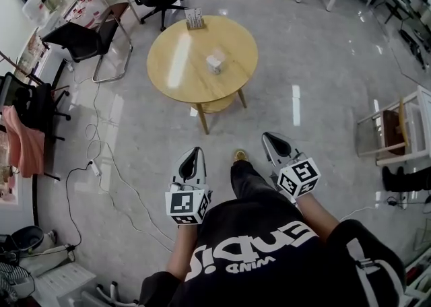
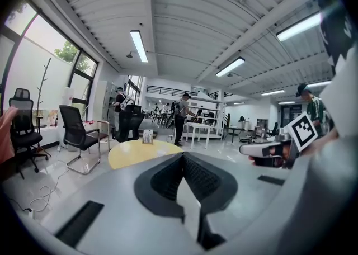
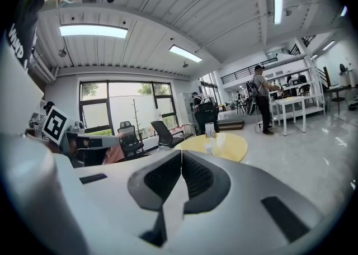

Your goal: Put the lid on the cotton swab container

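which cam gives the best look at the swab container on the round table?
Head view: the container sits unobstructed near the middle of the round table. Right gripper view shows only a tiny distant blur of it. Left gripper view shows the table, but no container can be made out.

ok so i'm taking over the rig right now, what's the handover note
Grippers: left hand-held gripper shut, empty; right hand-held gripper shut, empty. Both are held by the person's body, well short of the round table.
Things: a small container stands near the table's middle; too small to tell its lid apart.
Done: nothing that shows.
Left: walk up, find the lid, put it on.
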